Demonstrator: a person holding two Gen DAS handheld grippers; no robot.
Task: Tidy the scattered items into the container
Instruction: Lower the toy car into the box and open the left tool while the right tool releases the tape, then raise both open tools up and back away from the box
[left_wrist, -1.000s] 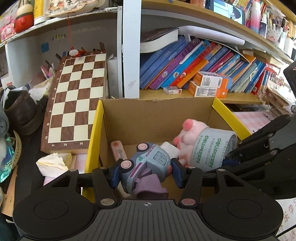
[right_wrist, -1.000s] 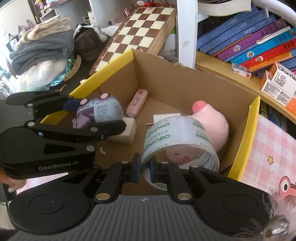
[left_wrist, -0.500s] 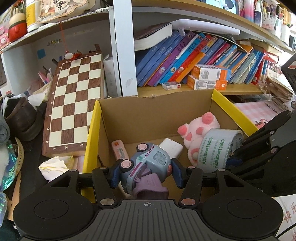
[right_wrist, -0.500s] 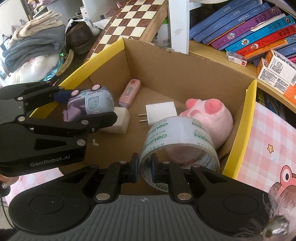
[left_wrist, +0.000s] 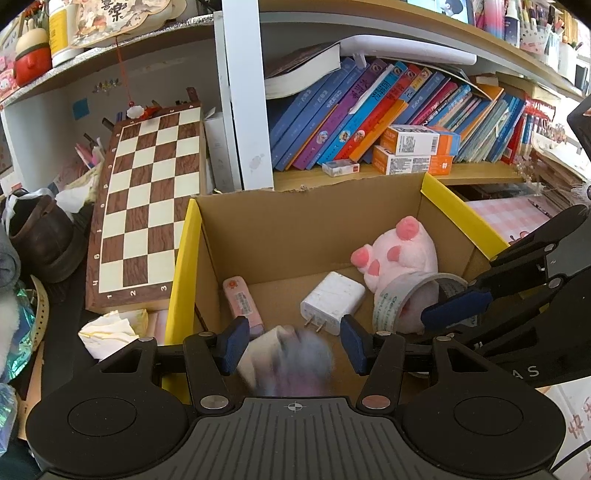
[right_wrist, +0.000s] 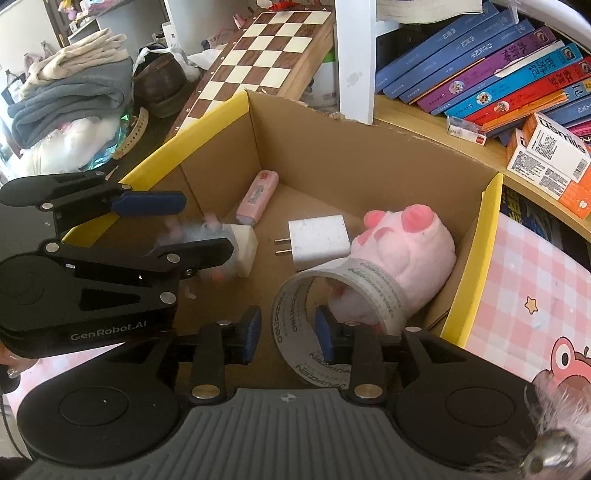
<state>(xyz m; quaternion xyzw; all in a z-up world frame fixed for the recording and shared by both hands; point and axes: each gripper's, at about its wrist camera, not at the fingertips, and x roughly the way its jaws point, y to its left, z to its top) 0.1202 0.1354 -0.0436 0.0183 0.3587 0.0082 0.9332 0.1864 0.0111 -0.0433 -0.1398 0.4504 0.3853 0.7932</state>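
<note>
Drop step: both claws over box (right_wrist: 373, 155), fingers spread. Left claw (left_wrist: 291, 345) empty, blurred toy car (left_wrist: 299, 363) falling below. Right claw (right_wrist: 284, 328) straddles tape (right_wrist: 332, 317) wall, ungripped. Next: lift both clear of box.

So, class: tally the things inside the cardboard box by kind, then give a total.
Toy car: 1
Tape roll: 1
Pink plush: 1
White charger: 1
Pink eraser: 1
White block: 1
Total: 6
</note>
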